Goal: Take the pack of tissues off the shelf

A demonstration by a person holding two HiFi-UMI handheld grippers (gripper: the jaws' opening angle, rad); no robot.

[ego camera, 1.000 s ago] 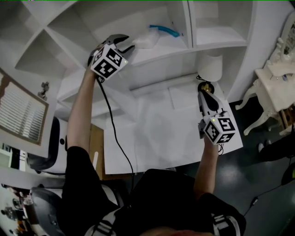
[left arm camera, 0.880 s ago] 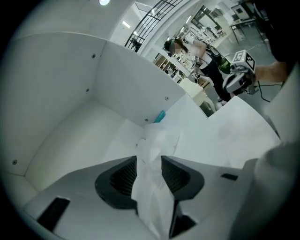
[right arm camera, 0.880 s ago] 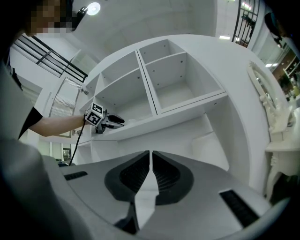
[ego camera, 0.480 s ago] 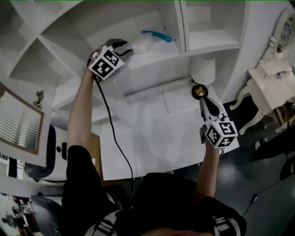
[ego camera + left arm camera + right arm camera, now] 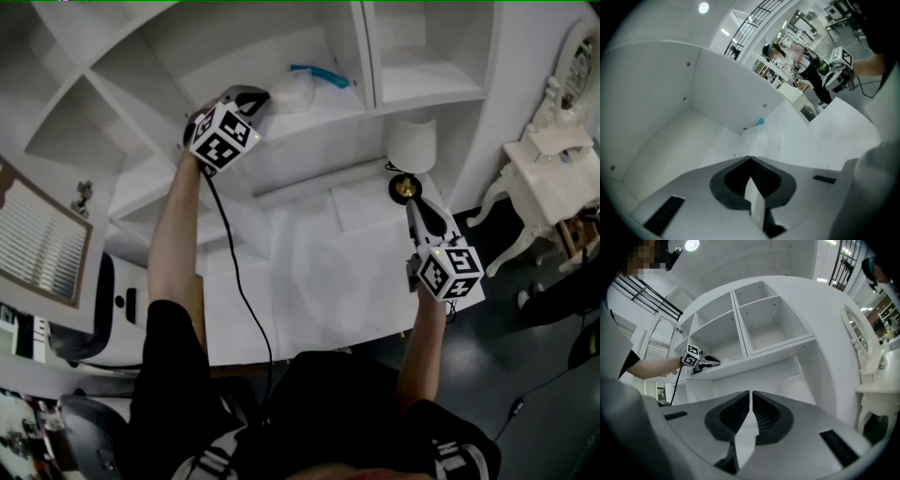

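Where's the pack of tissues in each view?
Head view: pack of tissues upper centre, on the shelf.
Left gripper view: pack at centre, just past the jaw tips.
Right gripper view: pack faint, left of centre.
Shared landmark: left hand-held gripper, tips by the pack's end.

Two grippers (image 5: 263, 95) (image 5: 413, 202), one tissue pack (image 5: 300, 89), one lamp (image 5: 412, 146)

White open-fronted cubby shelf (image 5: 319, 120), one item.
A clear-wrapped pack of tissues (image 5: 298, 89) lay on its board, at the tips of the left gripper (image 5: 263, 97).
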